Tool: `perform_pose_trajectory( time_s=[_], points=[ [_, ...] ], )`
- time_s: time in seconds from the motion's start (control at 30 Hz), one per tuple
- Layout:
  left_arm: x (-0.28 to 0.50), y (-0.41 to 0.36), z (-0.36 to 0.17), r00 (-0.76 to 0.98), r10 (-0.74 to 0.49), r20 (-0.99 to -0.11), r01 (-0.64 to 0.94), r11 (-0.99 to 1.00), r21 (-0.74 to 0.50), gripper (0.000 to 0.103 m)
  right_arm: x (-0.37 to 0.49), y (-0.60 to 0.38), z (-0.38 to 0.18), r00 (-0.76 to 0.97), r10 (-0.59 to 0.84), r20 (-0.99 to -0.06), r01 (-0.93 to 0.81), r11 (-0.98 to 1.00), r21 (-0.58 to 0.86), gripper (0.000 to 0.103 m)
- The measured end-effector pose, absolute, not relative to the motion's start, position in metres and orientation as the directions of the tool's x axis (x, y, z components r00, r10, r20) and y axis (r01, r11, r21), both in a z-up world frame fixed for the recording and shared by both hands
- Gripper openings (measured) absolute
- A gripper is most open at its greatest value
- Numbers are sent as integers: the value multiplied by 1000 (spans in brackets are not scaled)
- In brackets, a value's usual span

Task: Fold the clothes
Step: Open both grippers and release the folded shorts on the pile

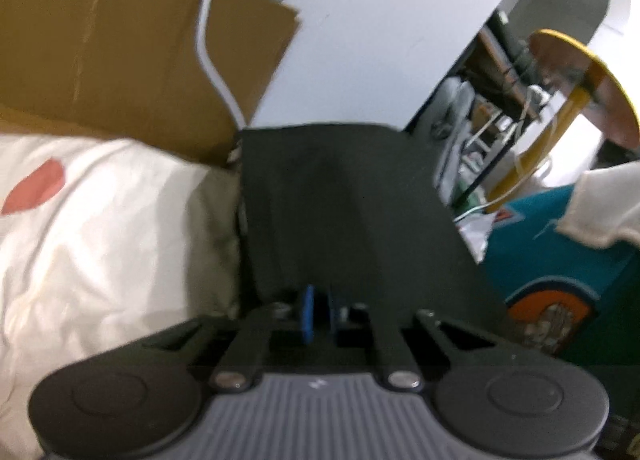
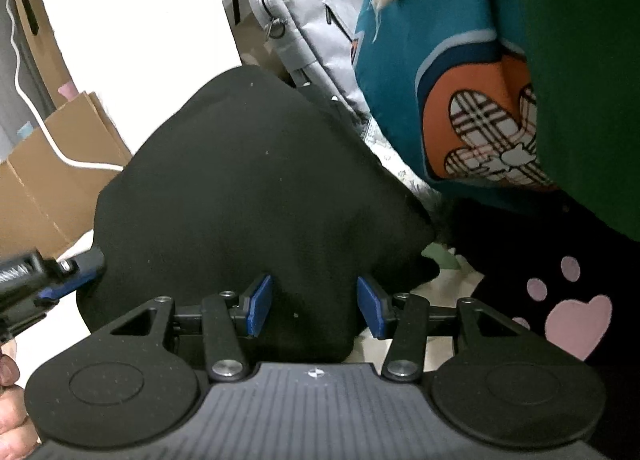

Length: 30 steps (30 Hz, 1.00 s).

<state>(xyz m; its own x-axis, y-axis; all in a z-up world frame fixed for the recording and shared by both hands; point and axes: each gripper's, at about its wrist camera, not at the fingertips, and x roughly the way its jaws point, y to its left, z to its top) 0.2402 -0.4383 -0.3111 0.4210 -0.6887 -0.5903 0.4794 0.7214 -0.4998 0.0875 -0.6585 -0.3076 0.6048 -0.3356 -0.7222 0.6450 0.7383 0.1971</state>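
Observation:
A black garment (image 1: pixel 340 212) hangs forward from my left gripper (image 1: pixel 320 314), whose blue pads are shut on its near edge. In the right wrist view the same black garment (image 2: pixel 248 180) forms a puffy mound. My right gripper (image 2: pixel 315 306) straddles its near end, and both blue pads (image 2: pixel 260 304) stand apart with their inner faces showing and the cloth between them. The left gripper (image 2: pixel 60 284) appears at the left edge, clamped on the garment's side.
Cream bedding with a red spot (image 1: pixel 100 240) lies left, with cardboard boxes (image 1: pixel 120 60) and a white panel (image 1: pixel 380 40) behind. A teal fabric with an orange patch (image 2: pixel 460 100), a grey bag (image 2: pixel 312 20) and dark cloth with pink paw prints (image 2: pixel 560 300) sit right.

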Motion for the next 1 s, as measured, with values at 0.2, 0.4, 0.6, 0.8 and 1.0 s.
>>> perform_pose_trajectory(
  time_s=[0.2, 0.4, 0.6, 0.8, 1.0],
  points=[
    [231, -427, -314, 406, -650, -642, 473, 751, -461, 6, 89, -648, -314, 573, -349, -741, 666, 725, 173, 52],
    [217, -411, -298, 425, -623, -657, 448, 775, -445, 11, 94, -628, -308, 565, -345, -749, 643, 754, 138, 53],
    [198, -397, -258, 461, -574, -677, 442, 810, -386, 40, 94, -613, -288, 569, -335, -751, 627, 768, 132, 59],
    [178, -377, -213, 521, -518, -679, 426, 847, -319, 64, 83, -598, -248, 619, -327, -714, 604, 779, 167, 75],
    [159, -353, -171, 572, -476, -668, 365, 877, -312, 72, 65, -584, -202, 678, -321, -661, 560, 808, 182, 91]
  ],
)
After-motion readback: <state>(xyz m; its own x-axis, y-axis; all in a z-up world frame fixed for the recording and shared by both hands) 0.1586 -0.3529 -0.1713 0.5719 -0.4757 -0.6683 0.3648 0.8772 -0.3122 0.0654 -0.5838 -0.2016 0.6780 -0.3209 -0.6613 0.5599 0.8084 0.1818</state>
